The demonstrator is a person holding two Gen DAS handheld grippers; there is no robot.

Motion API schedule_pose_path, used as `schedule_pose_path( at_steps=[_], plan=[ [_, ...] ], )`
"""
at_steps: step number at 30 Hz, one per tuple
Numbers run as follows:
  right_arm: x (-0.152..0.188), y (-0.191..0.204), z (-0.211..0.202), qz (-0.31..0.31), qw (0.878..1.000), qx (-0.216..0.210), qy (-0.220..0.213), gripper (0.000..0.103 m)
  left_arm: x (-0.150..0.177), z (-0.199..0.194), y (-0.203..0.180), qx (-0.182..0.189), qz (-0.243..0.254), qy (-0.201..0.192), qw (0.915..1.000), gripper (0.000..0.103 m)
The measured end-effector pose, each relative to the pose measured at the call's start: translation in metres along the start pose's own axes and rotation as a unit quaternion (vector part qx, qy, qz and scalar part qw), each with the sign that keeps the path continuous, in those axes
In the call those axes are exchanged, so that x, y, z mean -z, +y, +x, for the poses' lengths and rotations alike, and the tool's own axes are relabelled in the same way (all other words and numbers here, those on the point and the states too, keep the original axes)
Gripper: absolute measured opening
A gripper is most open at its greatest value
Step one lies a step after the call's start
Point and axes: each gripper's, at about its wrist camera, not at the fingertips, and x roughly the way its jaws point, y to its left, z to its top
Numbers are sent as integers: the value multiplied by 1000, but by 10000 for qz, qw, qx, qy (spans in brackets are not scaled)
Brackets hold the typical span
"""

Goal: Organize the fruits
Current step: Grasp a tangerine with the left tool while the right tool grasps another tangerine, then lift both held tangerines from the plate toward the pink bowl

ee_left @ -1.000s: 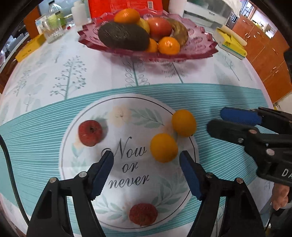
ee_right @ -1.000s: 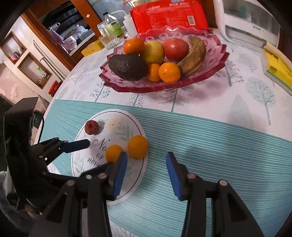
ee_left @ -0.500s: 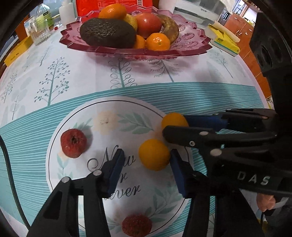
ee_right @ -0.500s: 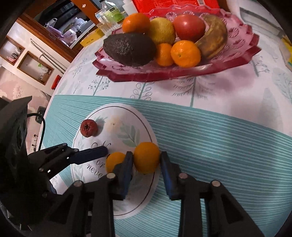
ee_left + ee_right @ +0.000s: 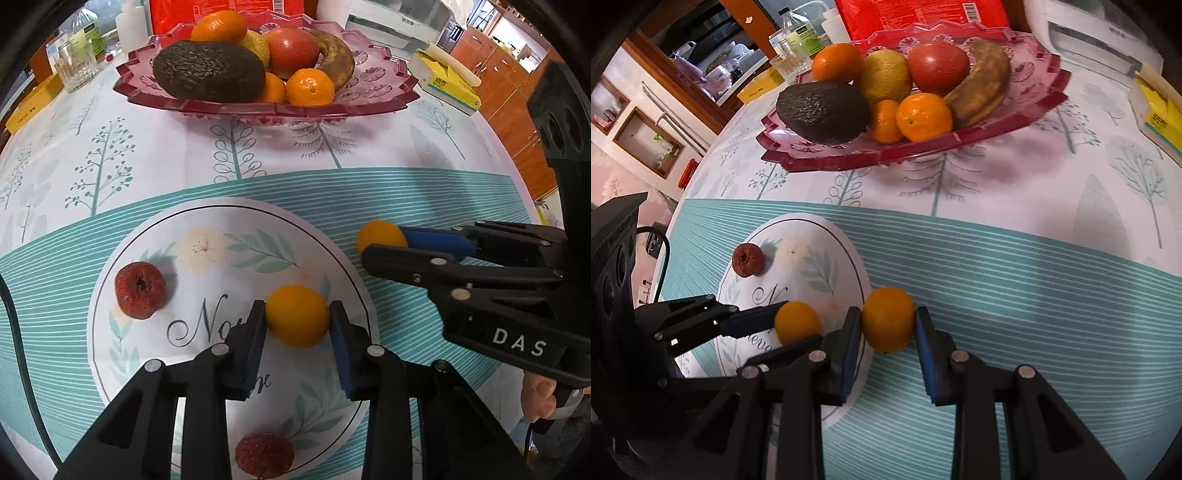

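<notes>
My left gripper (image 5: 297, 321) is shut on a small orange (image 5: 297, 315) on the round "Now or never" print of the tablecloth. My right gripper (image 5: 888, 321) is shut on a second orange (image 5: 888, 319) just right of that print; it also shows in the left wrist view (image 5: 380, 236). The left gripper's orange also shows in the right wrist view (image 5: 796, 321). A small red fruit (image 5: 140, 290) lies at the print's left. A red lychee-like fruit (image 5: 264, 459) lies at the near edge. A red glass fruit dish (image 5: 369, 92) stands at the back.
The dish holds an avocado (image 5: 208, 72), oranges, a red apple (image 5: 291, 46) and a brown banana (image 5: 334, 51). A glass (image 5: 75, 70), bottles and a red packet stand behind it. A yellow tissue pack (image 5: 448, 86) lies at the back right. The table edge is at the right.
Both grippers moved forward and closed on their oranges: the left on the nearer one, the right on the farther one. The other fruits stayed put.
</notes>
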Motion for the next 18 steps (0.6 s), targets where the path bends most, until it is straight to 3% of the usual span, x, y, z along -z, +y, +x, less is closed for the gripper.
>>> schedule_pose_path(
  at_steps=[18],
  plan=[
    [19,31,-45,-467,9975,212,-484,29,14,-65,5,-524,-169,-227,9982,32]
  ],
)
